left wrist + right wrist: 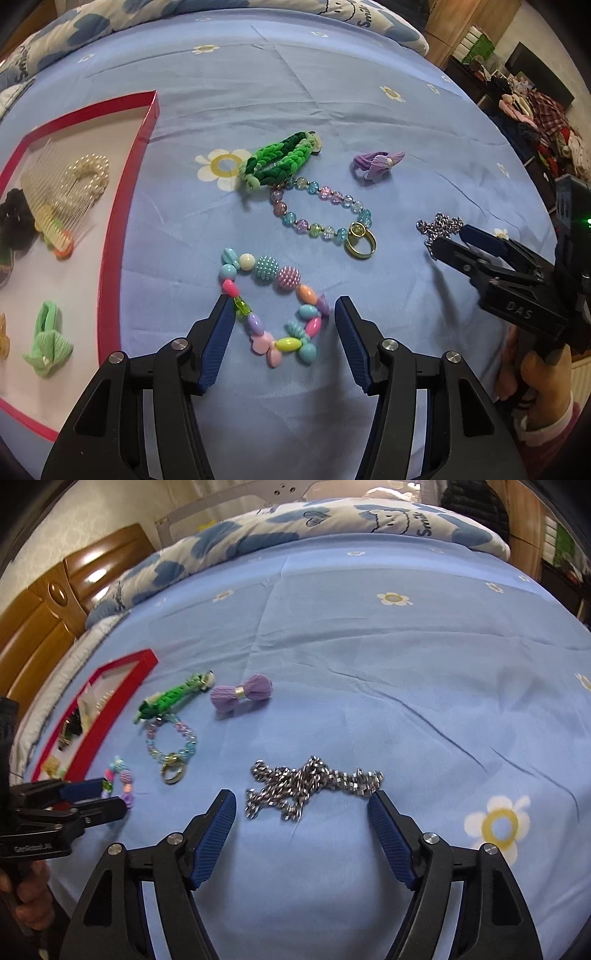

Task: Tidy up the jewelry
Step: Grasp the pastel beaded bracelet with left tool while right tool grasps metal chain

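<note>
Left wrist view: the left gripper (282, 308) is held low over the blue bedsheet (258, 85) with its jaws apart, and the pastel bead bracelet (273, 308) lies flat between them. One blue pad (218, 339) appears to touch the bracelet's green bead, while the other pad stands just clear of the far side. The straddling placement suggests that a pinch across the loop is being prepared.

Ahead of this gripper, a clear-bead bracelet with a gold ring (321, 214) is seen, overlapped at its far end by a green braided hair tie (280, 160); a purple bow hair tie (376, 164) lies farther off to the right. To the gripper's left, a red-edged tray (125, 206) already holds a pearl comb (70, 192) and a green bow hair tie (48, 341), so it is judged to be the collecting place, kept close for short carries.

In the right wrist view, the right gripper (301, 799) is likewise spread wide, with nothing clamped. A bunched silver chain necklace (310, 784) lies just ahead of its fingertips, one end just beside the right-hand pad (388, 834). The tangled heap may slip or trail if only a few links are caught, so a grip through the thick middle knot would seem safer. Most loose pieces are not yet in the tray.
</note>
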A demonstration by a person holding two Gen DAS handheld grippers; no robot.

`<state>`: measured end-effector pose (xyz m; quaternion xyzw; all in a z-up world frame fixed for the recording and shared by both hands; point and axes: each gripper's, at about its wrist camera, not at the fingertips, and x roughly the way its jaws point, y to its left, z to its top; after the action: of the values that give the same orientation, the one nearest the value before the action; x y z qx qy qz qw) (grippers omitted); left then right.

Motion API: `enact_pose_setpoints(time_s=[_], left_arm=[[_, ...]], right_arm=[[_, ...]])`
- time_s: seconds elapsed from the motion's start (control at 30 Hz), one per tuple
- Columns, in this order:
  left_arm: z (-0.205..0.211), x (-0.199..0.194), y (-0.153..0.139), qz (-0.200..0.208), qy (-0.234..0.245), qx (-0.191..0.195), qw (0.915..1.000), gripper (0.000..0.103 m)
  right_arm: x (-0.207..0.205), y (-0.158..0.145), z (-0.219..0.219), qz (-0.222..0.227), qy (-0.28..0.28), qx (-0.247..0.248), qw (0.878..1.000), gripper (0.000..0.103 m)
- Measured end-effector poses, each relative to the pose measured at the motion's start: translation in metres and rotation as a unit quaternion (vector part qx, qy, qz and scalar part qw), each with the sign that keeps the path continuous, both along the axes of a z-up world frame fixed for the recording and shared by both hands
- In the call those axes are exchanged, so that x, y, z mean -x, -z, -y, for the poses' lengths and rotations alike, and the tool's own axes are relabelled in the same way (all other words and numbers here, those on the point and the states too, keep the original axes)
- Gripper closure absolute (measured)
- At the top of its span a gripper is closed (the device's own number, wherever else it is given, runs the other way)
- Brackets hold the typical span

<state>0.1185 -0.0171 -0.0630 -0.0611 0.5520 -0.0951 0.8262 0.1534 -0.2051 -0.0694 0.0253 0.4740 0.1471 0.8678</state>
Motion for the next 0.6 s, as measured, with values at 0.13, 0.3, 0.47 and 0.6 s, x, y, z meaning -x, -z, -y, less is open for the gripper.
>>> enact_pose_setpoints(time_s=[0.13,0.3,0.47,0.6], left_arm=[[0.003,0.0,0.003,0.007,0.011,-0.006,0.9999,0.084],[0.003,0.002,0.002,0.016,0.018,-0.003,0.9997,0.094],[0.002,0.009,-0.005,0.02,0.02,0.014,0.9995,0.094],[-0.002,0.016,-0.015,0.029,0.017,0.023,0.9992,0.095]], right_arm=[[0.001,0.003,-0.009,0.008,-0.005,0.031,0.999,0.031],[0.002,0.003,-0.005,0.01,0.0,0.023,1.0,0.078],[0.004,-0.002,0.007,-0.005,0.014,-0.038,0.999,0.09],[0.013,-0.013,0.005,0.0,0.009,-0.063,0.998,0.091]])
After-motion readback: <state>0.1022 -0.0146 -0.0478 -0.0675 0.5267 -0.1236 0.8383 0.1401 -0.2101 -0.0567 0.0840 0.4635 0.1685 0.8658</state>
